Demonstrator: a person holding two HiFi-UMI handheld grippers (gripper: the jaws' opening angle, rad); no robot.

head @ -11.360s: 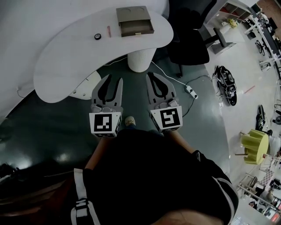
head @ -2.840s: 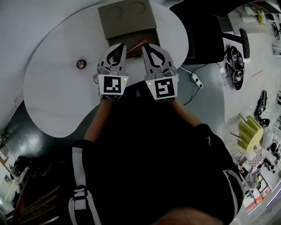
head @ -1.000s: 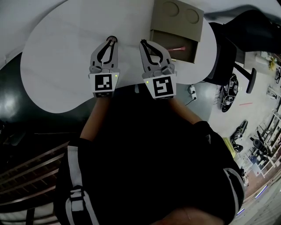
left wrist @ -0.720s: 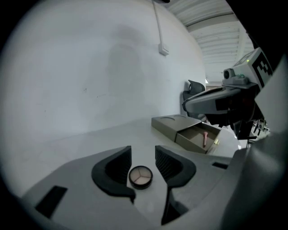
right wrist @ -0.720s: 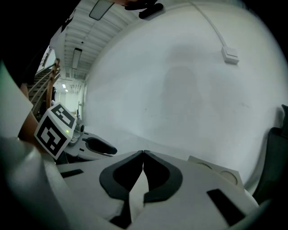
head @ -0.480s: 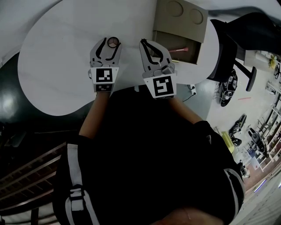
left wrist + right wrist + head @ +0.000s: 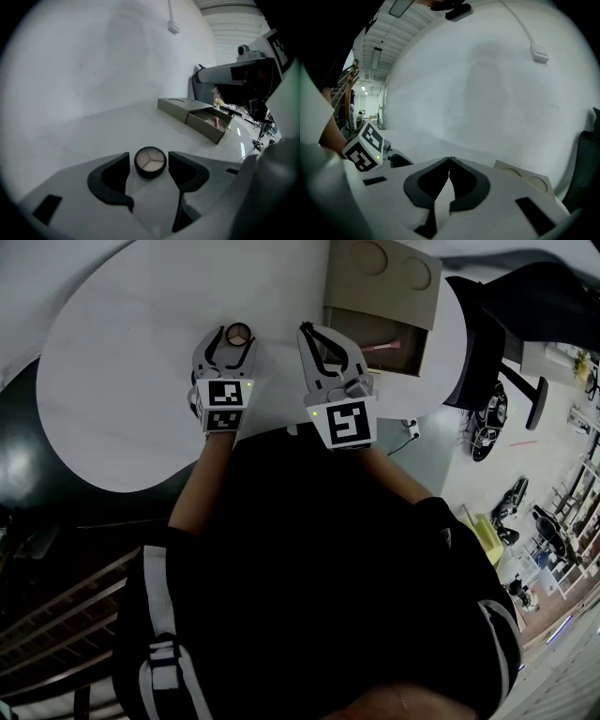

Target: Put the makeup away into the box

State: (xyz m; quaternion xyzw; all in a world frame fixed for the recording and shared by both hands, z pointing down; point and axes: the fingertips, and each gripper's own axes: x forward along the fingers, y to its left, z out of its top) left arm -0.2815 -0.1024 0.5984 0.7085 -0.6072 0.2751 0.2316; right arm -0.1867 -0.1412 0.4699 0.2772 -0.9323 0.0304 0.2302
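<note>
two left fingers (image 7: 110, 177), just opened wide, straddled the round compact (image 7: 150, 161) without touching it; i judged i should settle lower, then close gently. right fingers (image 7: 465, 183) were shut, empty.

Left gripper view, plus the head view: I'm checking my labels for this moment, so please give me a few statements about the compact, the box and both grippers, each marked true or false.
1. The compact sits between the left gripper's jaws. True; those jaws have just been opening and do not press it.
2. The right gripper holds a pink stick. False: its jaws are shut on nothing; the pink stick lies in the drawer.
3. The box's drawer is closed. False: it is pulled open.
4. The compact rests on the white table. True.
</note>
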